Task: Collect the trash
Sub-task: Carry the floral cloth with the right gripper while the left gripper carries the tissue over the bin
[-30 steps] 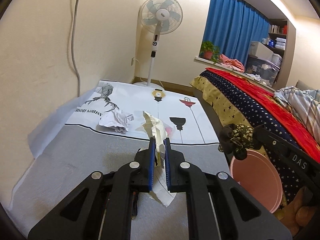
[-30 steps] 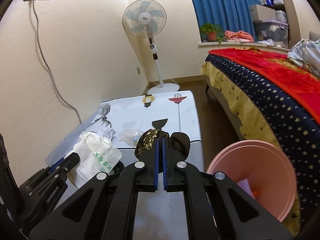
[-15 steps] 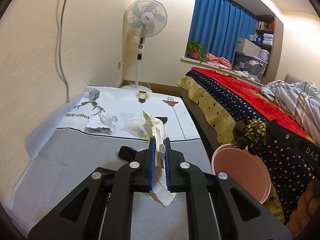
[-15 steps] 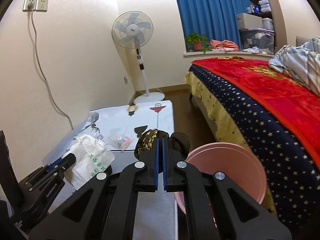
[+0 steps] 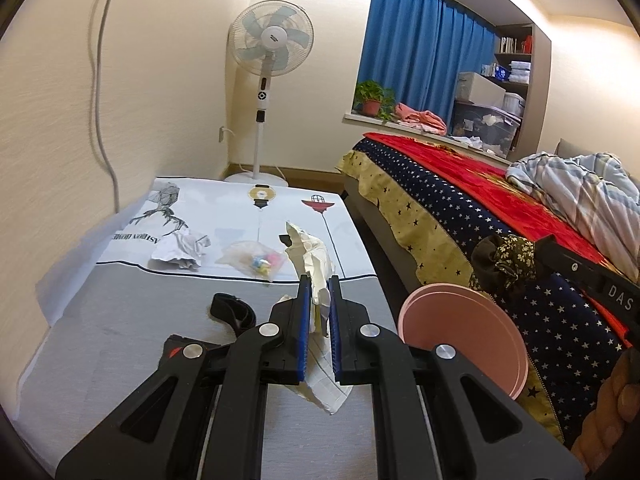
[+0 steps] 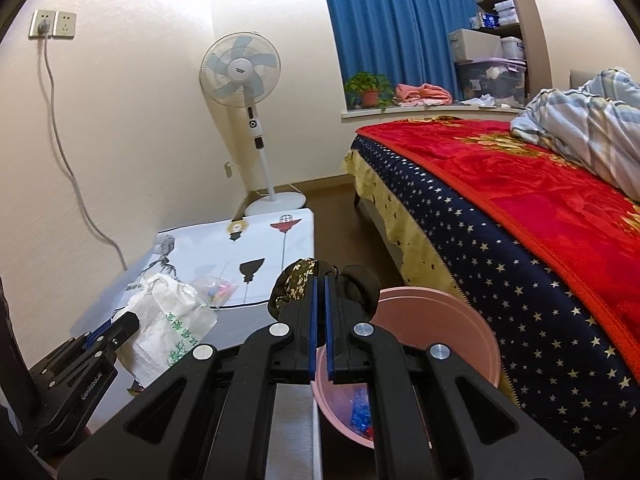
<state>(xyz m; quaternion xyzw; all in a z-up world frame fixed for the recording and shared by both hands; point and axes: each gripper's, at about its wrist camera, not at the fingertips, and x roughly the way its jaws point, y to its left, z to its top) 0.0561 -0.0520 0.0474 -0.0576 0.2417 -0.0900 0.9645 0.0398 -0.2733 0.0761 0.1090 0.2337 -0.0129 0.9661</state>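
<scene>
Between the left gripper's (image 5: 318, 292) clamped blue pads hangs a white paper bag (image 5: 314, 258). Right of it, the right gripper (image 6: 320, 284) is clenched on a dark floral cloth (image 6: 298, 280), above the pink bin (image 6: 440, 316). Ahead of the left gripper, crumpled paper (image 5: 180, 248) and a clear wrapper (image 5: 254, 260) lie on the low table (image 5: 120, 336).
</scene>
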